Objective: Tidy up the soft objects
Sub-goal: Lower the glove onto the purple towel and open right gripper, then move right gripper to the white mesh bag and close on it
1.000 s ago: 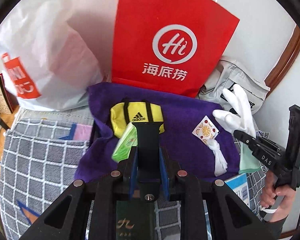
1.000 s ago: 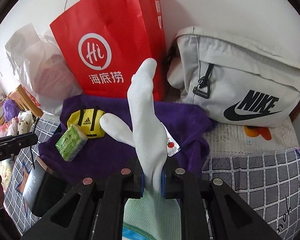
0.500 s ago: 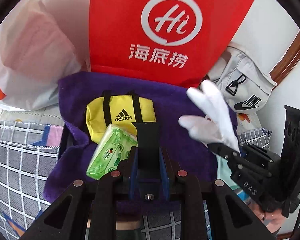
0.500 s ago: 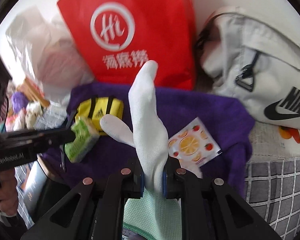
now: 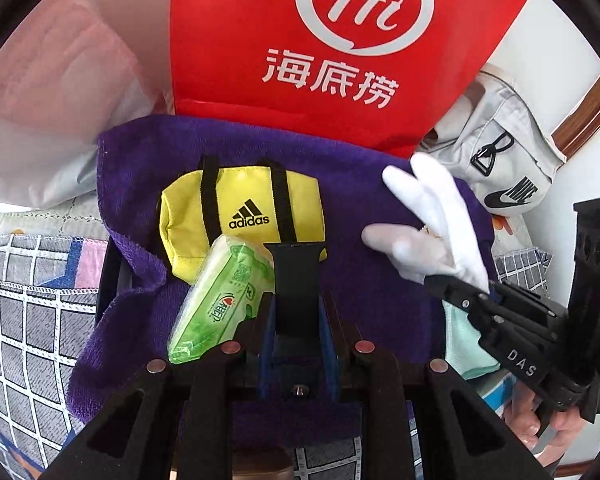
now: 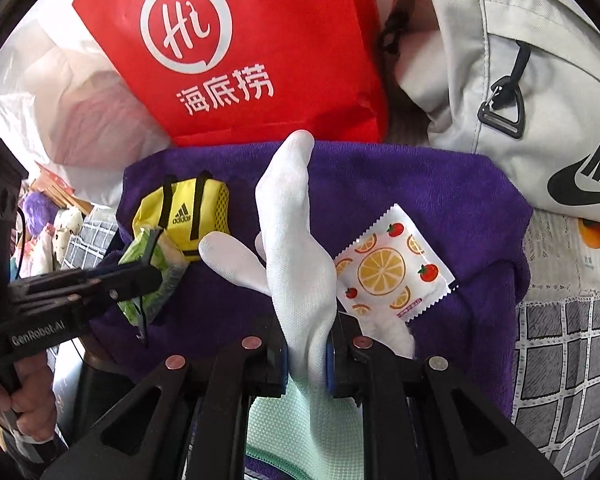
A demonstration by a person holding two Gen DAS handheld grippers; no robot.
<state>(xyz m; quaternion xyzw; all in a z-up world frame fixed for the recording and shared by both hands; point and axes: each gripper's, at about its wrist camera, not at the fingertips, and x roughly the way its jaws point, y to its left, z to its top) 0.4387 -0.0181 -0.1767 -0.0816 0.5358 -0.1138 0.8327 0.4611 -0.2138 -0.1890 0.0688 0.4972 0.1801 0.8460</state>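
Soft things are what I am sorting, and both hands are carrying one in toward the spread purple terry towel (image 5: 356, 184). My right gripper (image 6: 307, 354) is clenched on the cuff of a white knit cotton glove (image 6: 296, 240), which stands up from between the pads with its fingers splayed above the towel; a pale green cloth (image 6: 300, 428) hangs below the jaws, though I cannot tell whether it is pinched too. My left gripper (image 5: 296, 320) is closed on a green plastic-wrapped pack of tissues (image 5: 220, 300), held by one edge, the pack tilted and hanging just over the towel. Right beyond it a small yellow fabric duffel pouch with black straps (image 5: 236, 216) rests on the towel, and a flat white sachet printed with oranges and strawberries (image 6: 392, 268) lies on the towel near the glove. Behind the towel stand a red paper carrier bag (image 6: 260, 48) and a pale grey canvas bag (image 6: 500, 60), and checked grey bedding (image 6: 560, 360) lies at either side. I judge this the placing step: each item hovers over its spot, not yet set down. Next I should lower each onto bare towel, tissues beside the pouch and glove clear of the sachet, then open the jaws and lift away without dragging the fabric.
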